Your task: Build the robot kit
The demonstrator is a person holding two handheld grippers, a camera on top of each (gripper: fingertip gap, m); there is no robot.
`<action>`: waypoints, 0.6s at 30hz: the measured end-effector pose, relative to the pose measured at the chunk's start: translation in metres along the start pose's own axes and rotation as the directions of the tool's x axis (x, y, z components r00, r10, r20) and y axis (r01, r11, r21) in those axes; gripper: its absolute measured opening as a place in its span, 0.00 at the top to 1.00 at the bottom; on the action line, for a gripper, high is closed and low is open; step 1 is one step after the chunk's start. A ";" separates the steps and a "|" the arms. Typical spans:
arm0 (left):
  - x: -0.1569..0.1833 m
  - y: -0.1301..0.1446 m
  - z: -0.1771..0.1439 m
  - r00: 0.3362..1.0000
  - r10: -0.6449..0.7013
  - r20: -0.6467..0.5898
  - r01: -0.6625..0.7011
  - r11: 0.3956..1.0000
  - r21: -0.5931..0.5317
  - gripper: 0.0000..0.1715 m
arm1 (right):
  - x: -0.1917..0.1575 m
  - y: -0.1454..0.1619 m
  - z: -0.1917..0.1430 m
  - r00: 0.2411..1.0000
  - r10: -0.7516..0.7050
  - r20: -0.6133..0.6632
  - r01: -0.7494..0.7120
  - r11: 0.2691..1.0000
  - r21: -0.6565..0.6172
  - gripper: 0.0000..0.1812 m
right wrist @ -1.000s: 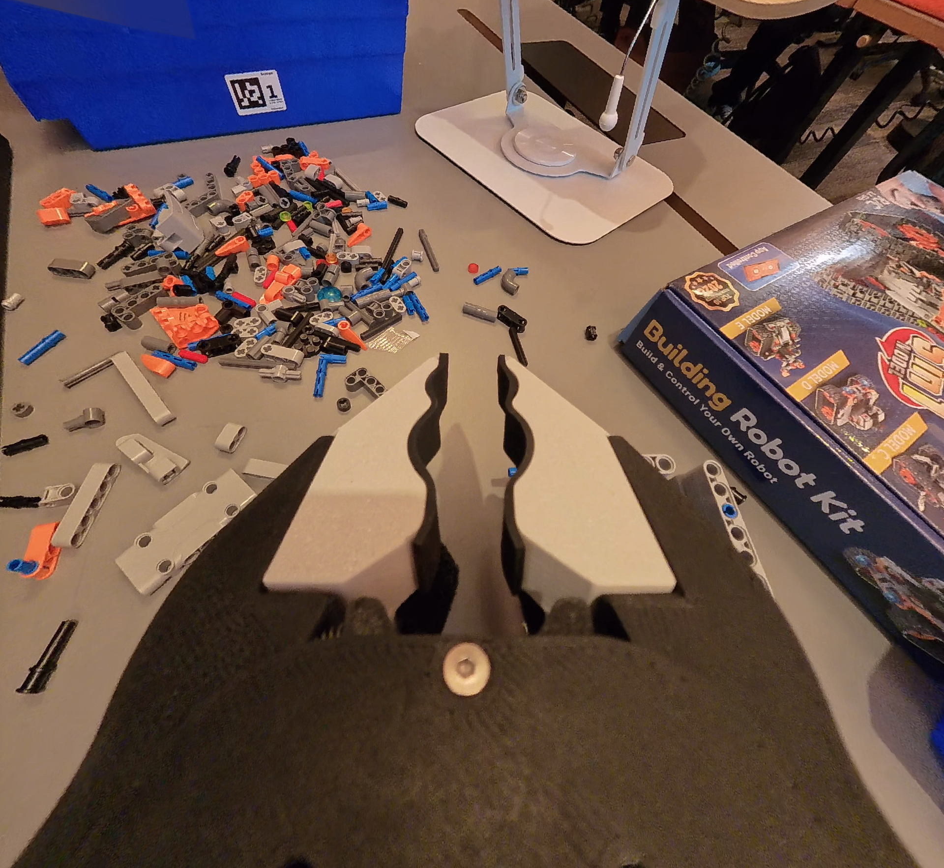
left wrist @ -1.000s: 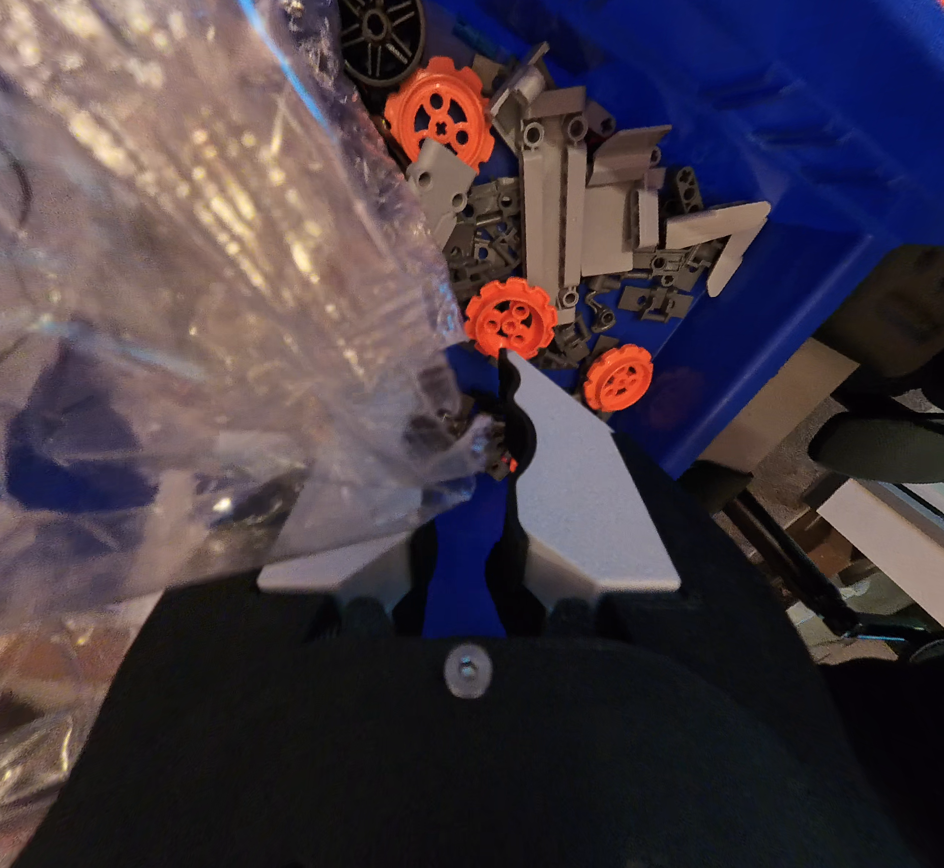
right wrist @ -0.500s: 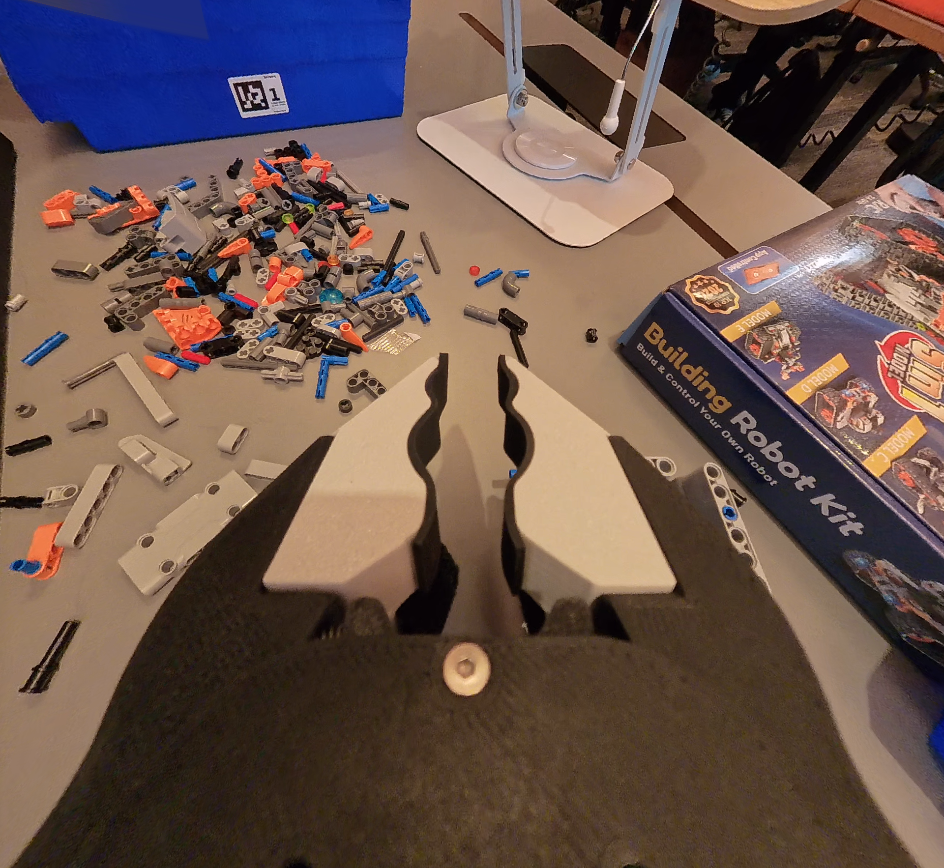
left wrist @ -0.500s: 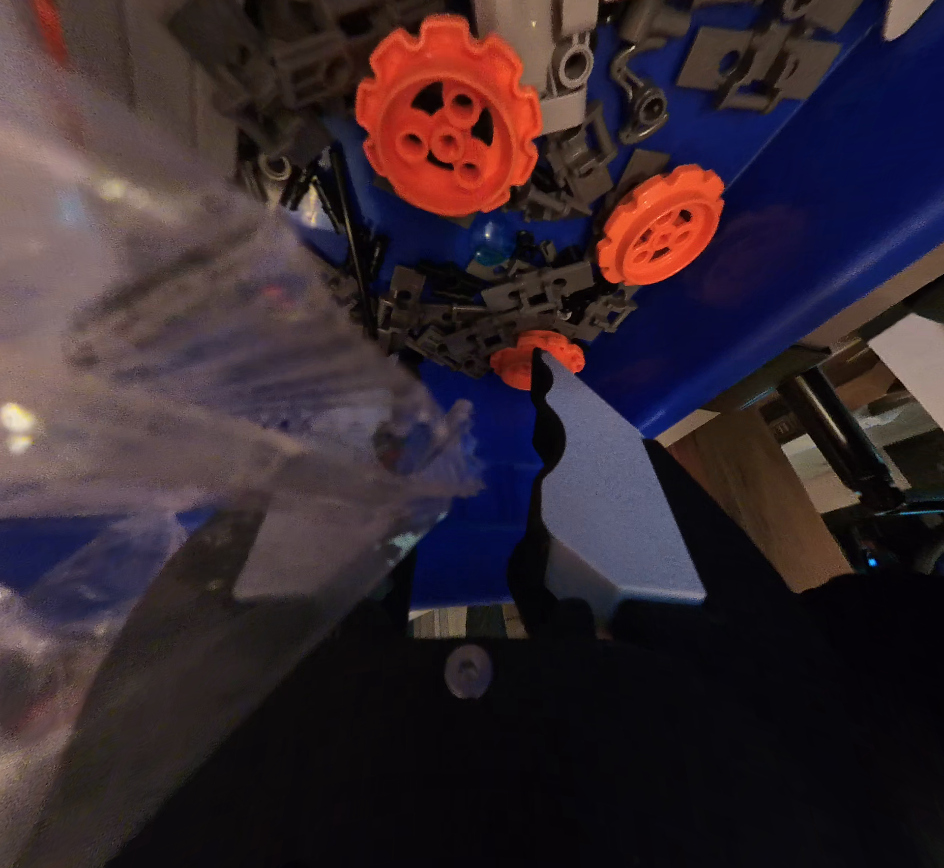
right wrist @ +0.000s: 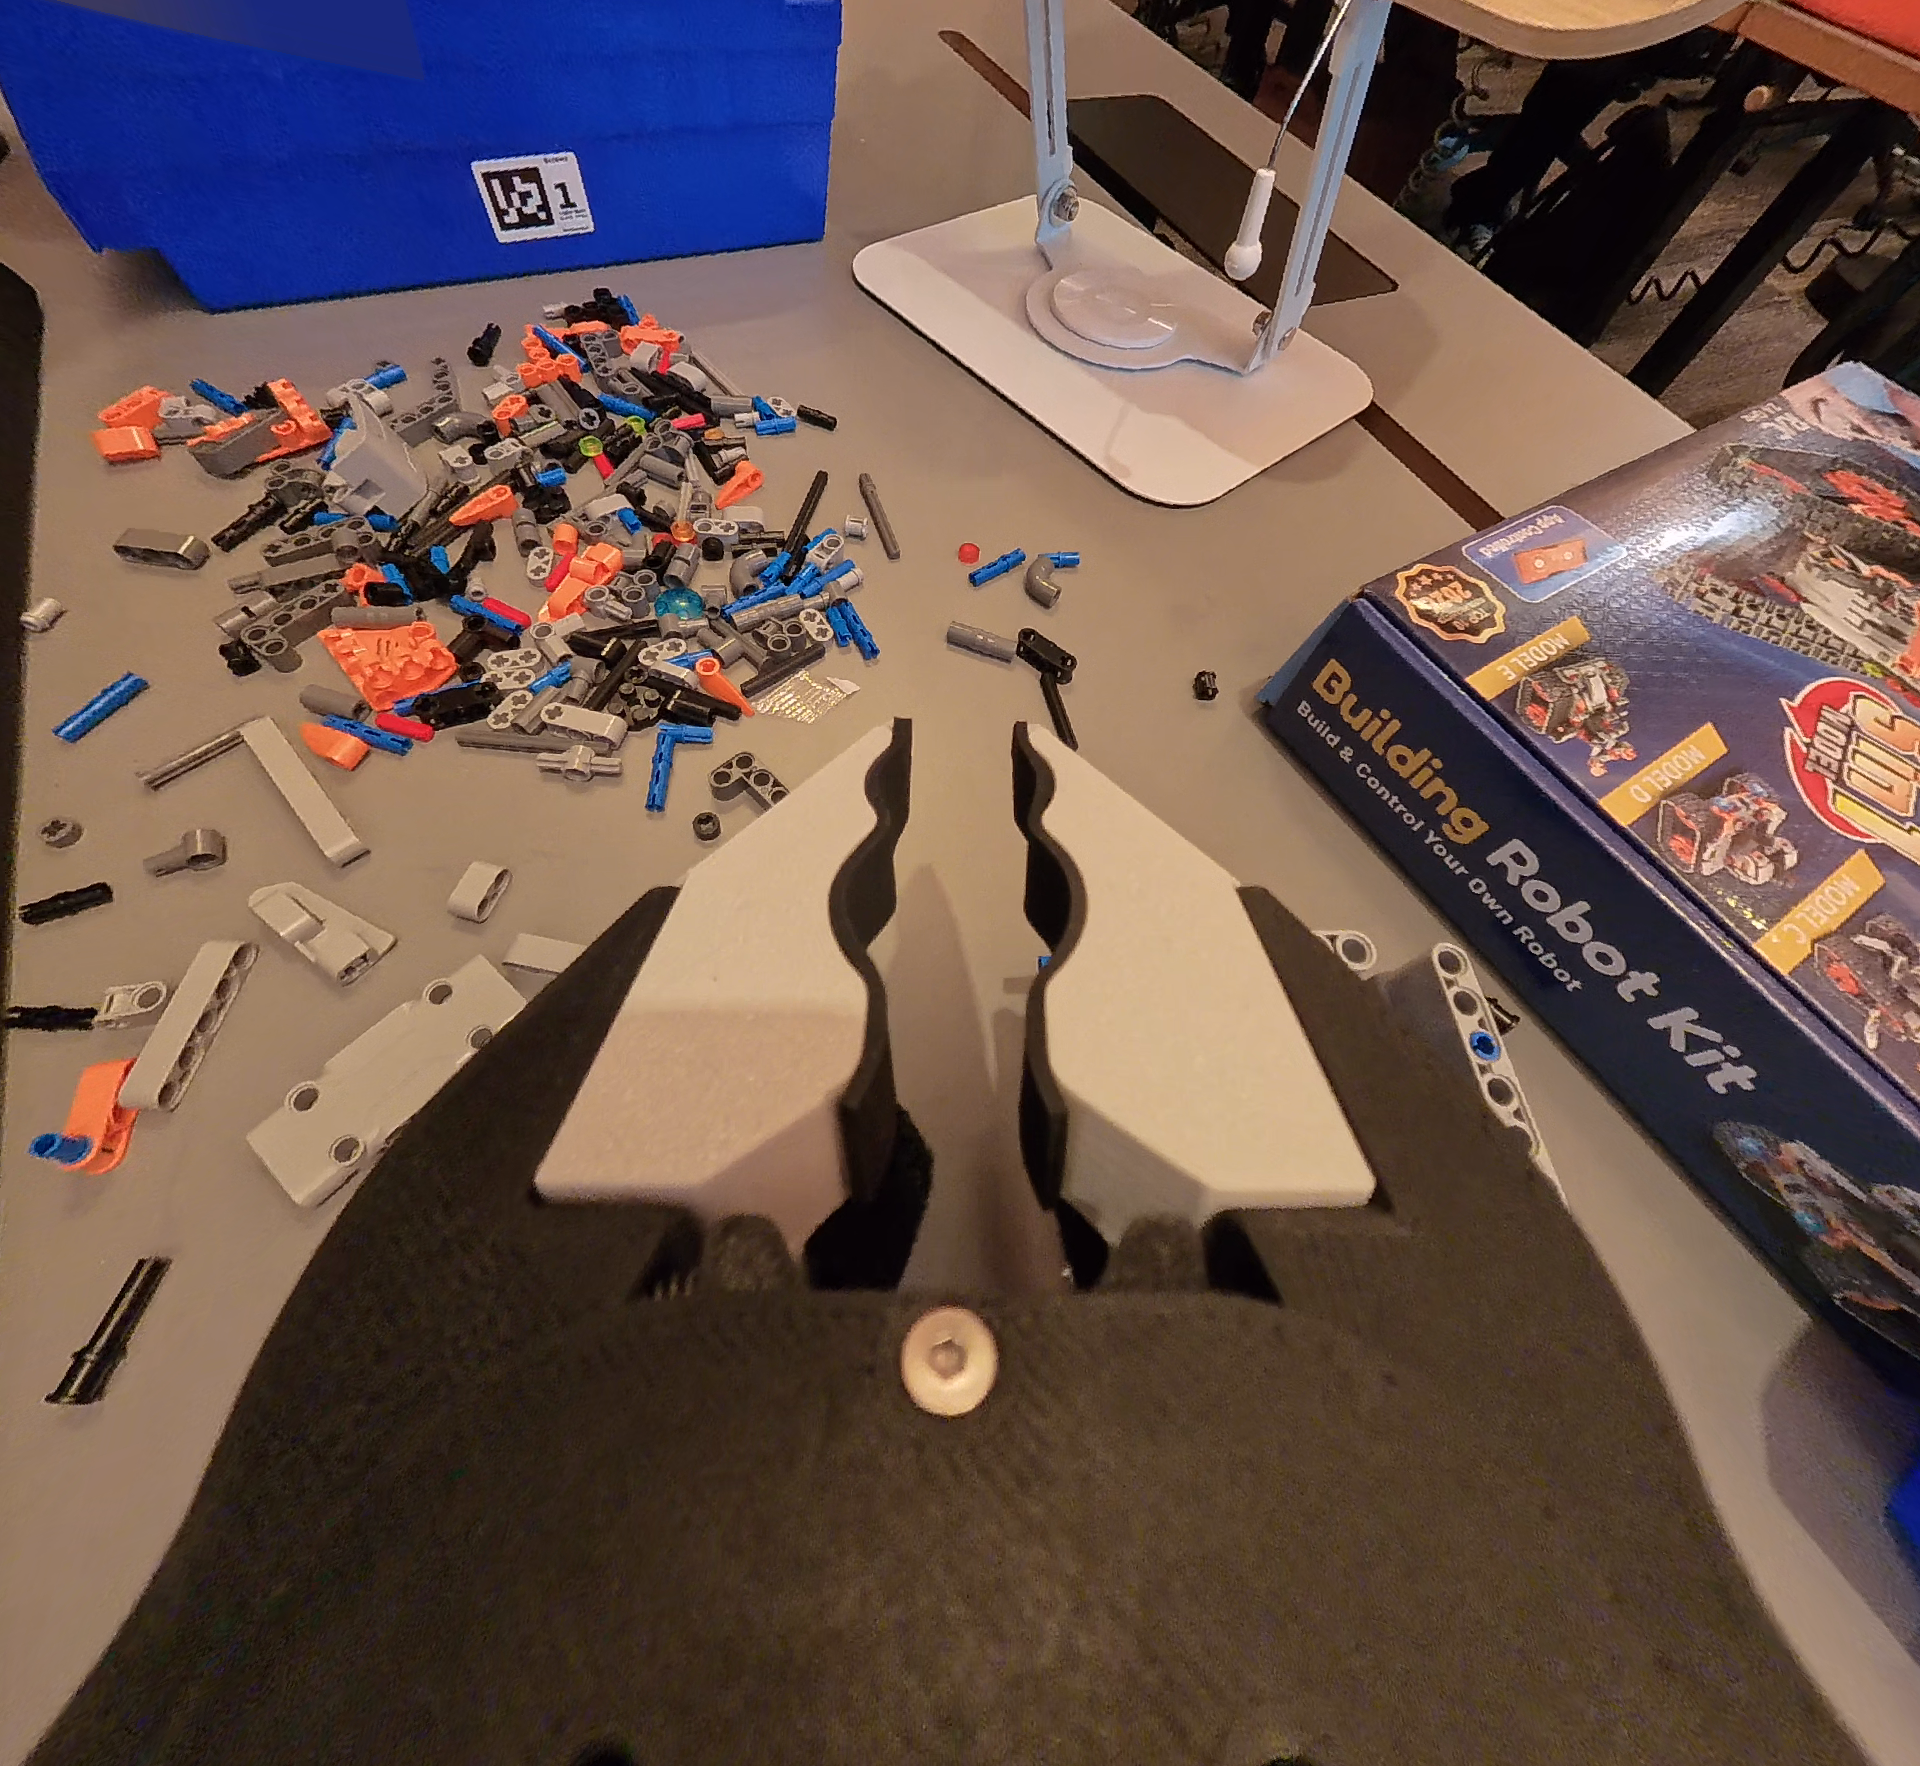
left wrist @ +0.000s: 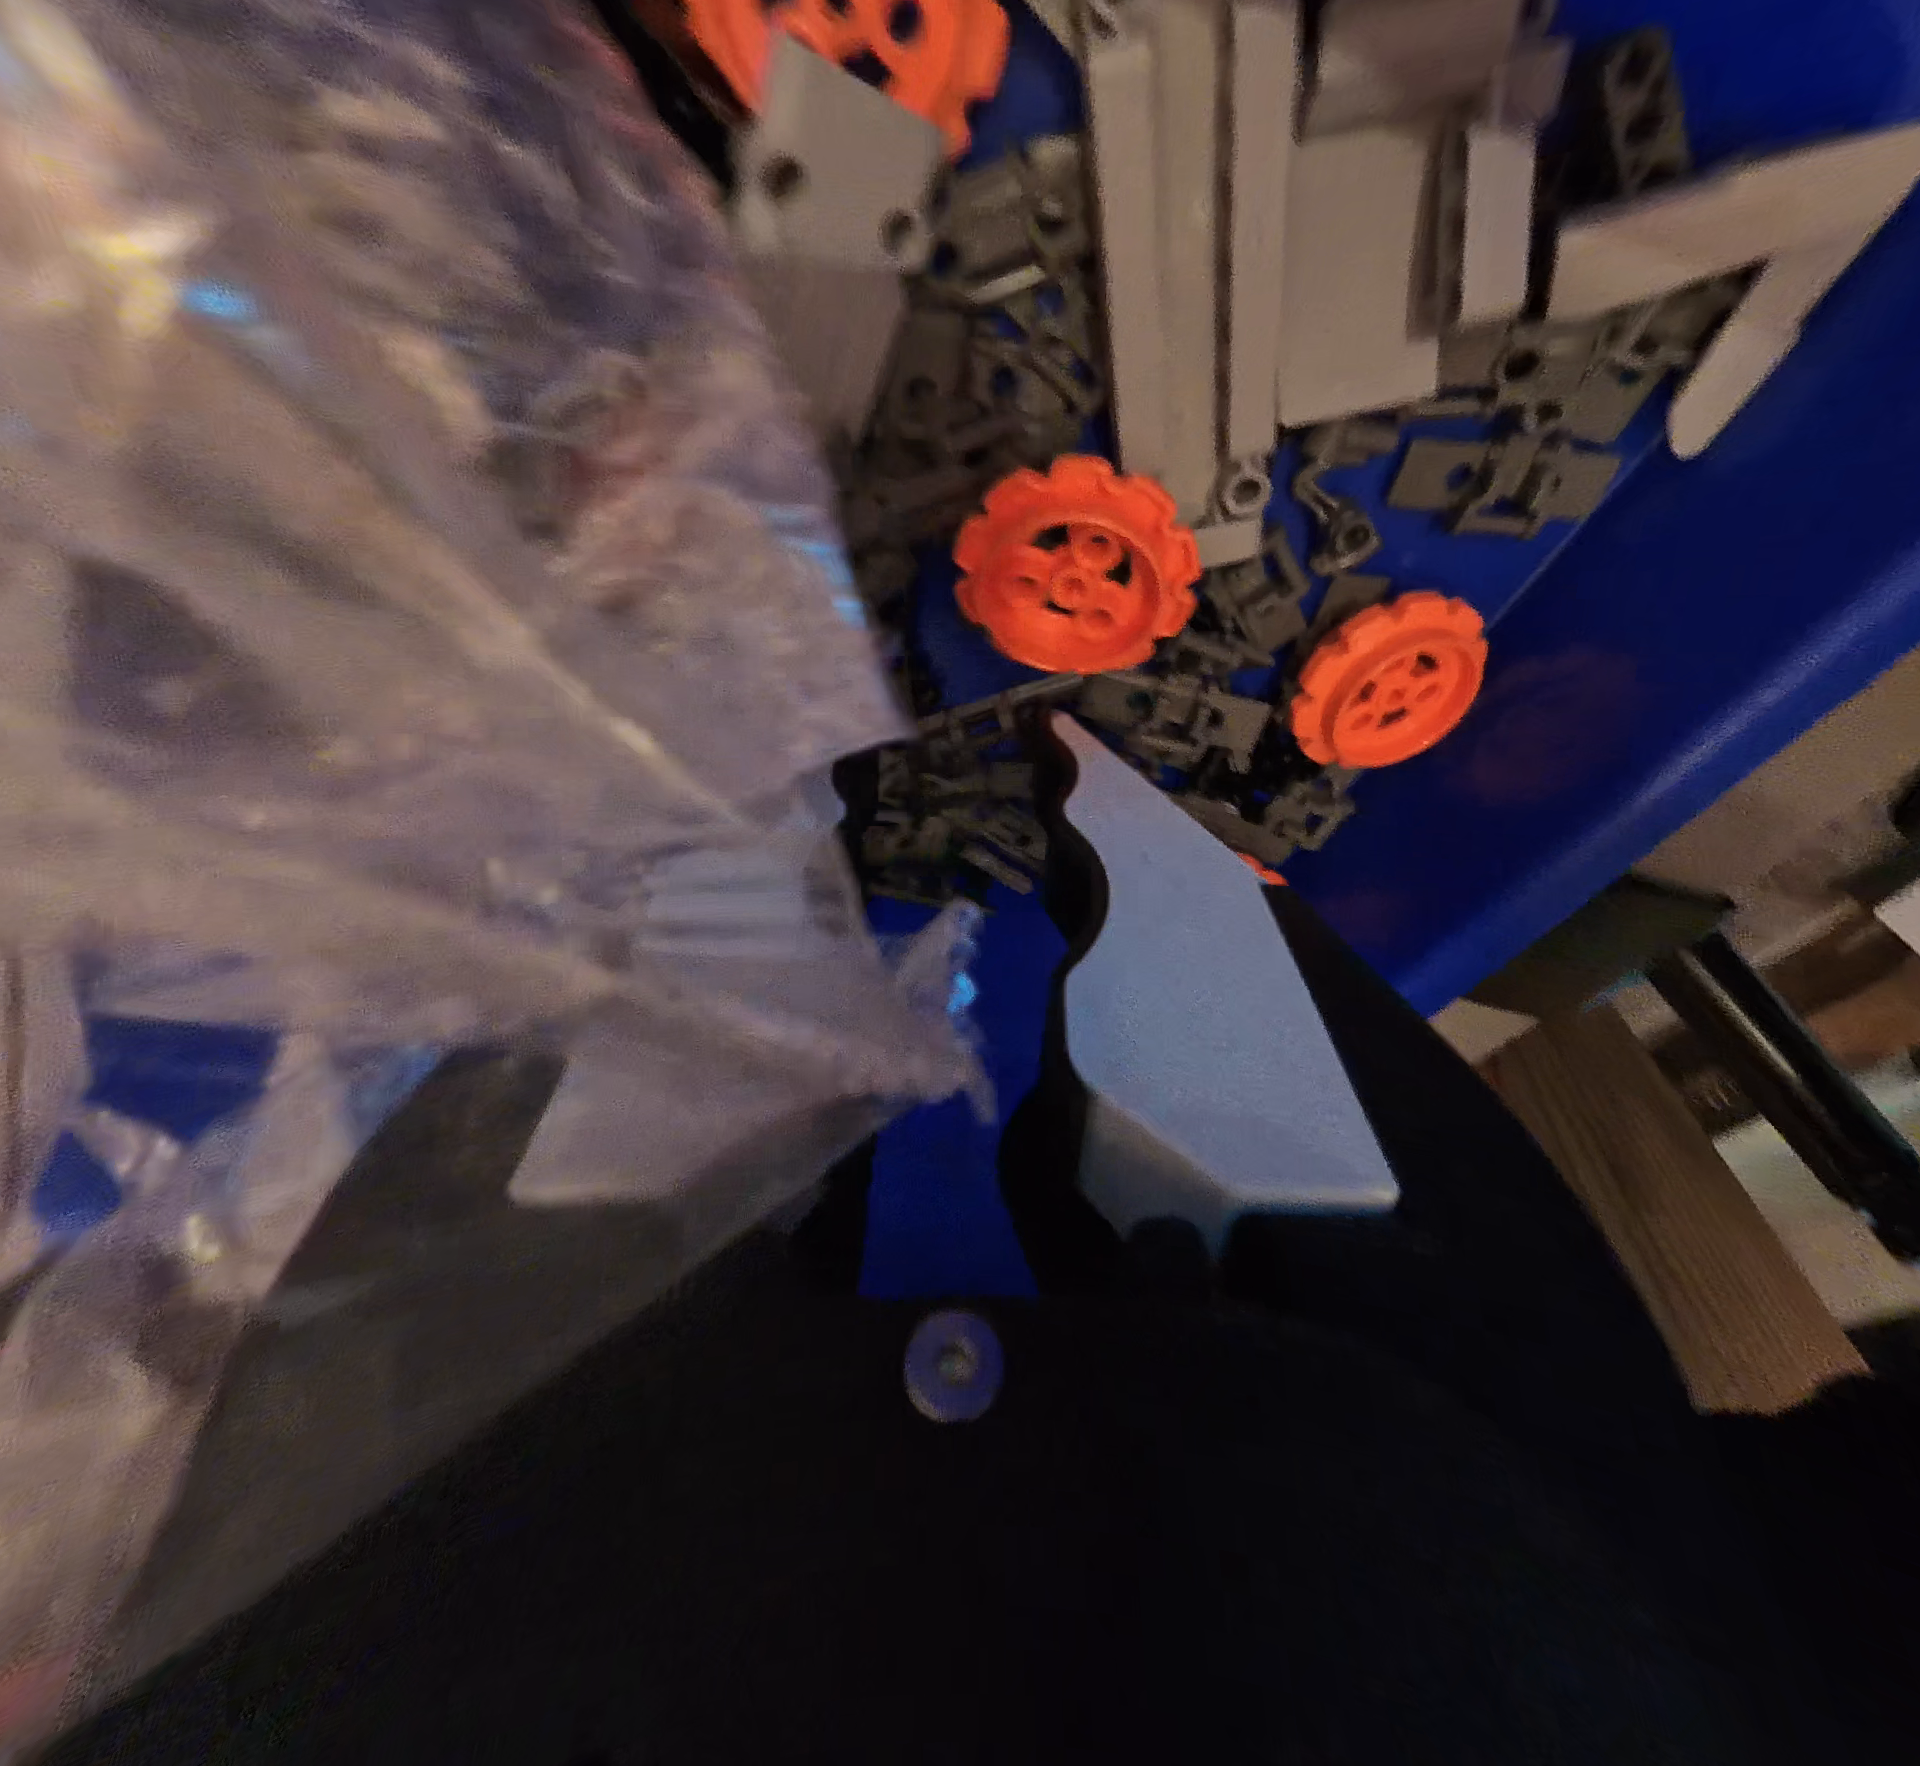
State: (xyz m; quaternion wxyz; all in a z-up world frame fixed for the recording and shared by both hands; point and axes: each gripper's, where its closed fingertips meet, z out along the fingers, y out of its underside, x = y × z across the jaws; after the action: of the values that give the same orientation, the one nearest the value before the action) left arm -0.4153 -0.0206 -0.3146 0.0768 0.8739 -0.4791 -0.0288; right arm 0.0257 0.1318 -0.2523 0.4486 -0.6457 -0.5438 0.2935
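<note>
My left gripper (left wrist: 945,750) is inside a blue bin (left wrist: 1714,573), its tips just over small dark grey parts. Its jaws stand apart with the bin floor showing between them. A crumpled clear plastic bag (left wrist: 416,521) lies over its left finger and hides most of it. Orange toothed wheels (left wrist: 1075,563) (left wrist: 1387,682) and long grey beams (left wrist: 1195,262) lie just ahead. My right gripper (right wrist: 961,740) is open and empty, low over the grey table (right wrist: 1195,573), near a spread pile of small parts (right wrist: 551,553).
The blue bin (right wrist: 644,106) with the bag in it stands at the table's far left. A white lamp base (right wrist: 1122,366) stands beyond the right gripper. A printed kit box (right wrist: 1662,781) lies at the right. Loose grey beams (right wrist: 374,1082) lie at the left. Some 45 centimeters of space lies between my two pairs of fingers.
The left gripper dipped close to the parts in the bin, then drew back and up; the bag still covers its left finger. The right gripper has barely moved.
</note>
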 end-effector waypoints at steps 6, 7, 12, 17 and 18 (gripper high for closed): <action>-0.016 -0.006 -0.016 0.999 -0.031 0.018 0.030 0.998 0.051 0.81 | 0.000 0.001 0.000 1.000 0.003 0.000 -0.003 1.000 -0.001 0.90; -0.019 -0.005 -0.019 0.999 -0.037 0.032 0.035 0.998 0.054 0.81 | 0.000 0.001 0.000 1.000 0.002 0.001 -0.002 1.000 -0.001 0.90; -0.032 0.004 -0.030 0.995 -0.077 0.061 0.073 0.995 0.068 0.81 | 0.000 0.000 -0.001 1.000 0.002 0.000 -0.002 1.000 0.001 0.91; -0.030 0.020 -0.023 0.995 -0.086 0.045 0.086 0.996 -0.006 0.82 | 0.000 0.000 0.000 1.000 0.001 0.002 -0.001 1.000 0.001 0.91; -0.029 0.024 -0.018 0.996 -0.085 0.038 0.086 0.996 -0.035 0.82 | 0.000 0.000 0.000 1.000 0.001 0.002 -0.001 1.000 0.001 0.91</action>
State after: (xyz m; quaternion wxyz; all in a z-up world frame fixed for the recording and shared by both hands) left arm -0.4488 -0.0070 -0.2935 0.0828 0.8915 -0.4418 -0.0568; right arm 0.0261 0.1316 -0.2523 0.4482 -0.6455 -0.5437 0.2947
